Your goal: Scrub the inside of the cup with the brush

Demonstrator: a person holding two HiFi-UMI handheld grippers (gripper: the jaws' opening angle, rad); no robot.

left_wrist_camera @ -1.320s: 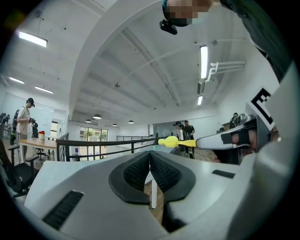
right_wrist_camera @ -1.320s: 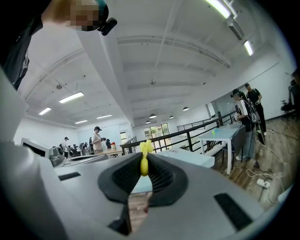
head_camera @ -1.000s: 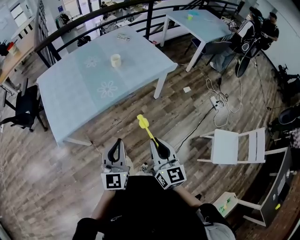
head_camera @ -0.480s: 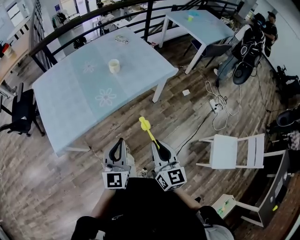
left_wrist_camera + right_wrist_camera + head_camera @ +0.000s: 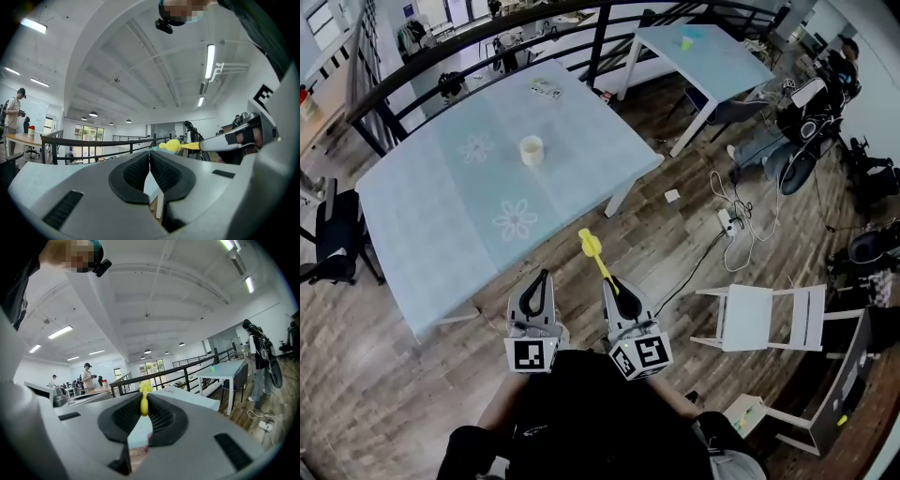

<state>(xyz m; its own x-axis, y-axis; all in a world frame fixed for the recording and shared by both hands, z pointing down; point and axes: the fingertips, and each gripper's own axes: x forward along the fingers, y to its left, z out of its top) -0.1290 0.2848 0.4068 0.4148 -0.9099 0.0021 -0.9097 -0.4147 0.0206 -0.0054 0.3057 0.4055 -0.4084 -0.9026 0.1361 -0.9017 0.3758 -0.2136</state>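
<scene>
A pale cup (image 5: 531, 150) stands near the middle of the light blue table (image 5: 441, 216) in the head view, well ahead of both grippers. My right gripper (image 5: 619, 289) is shut on the handle of a yellow brush (image 5: 591, 249), whose head points toward the table's near edge. The brush (image 5: 144, 398) sticks out between the pads in the right gripper view. My left gripper (image 5: 538, 286) is shut with nothing in it, held beside the right one close to my body. The left gripper view shows its pads (image 5: 138, 172) pressed together and the brush (image 5: 174, 146) at the right.
A black railing (image 5: 487, 37) runs behind the table, and a second blue table (image 5: 703, 52) stands at the back right. A white chair (image 5: 759, 314) stands on the wood floor to my right, with cables (image 5: 736, 220) nearby. A black office chair (image 5: 333, 248) is at the left.
The table and cup have drifted slightly in the head view as I move toward them. Both grippers keep the same pose relative to my body.
</scene>
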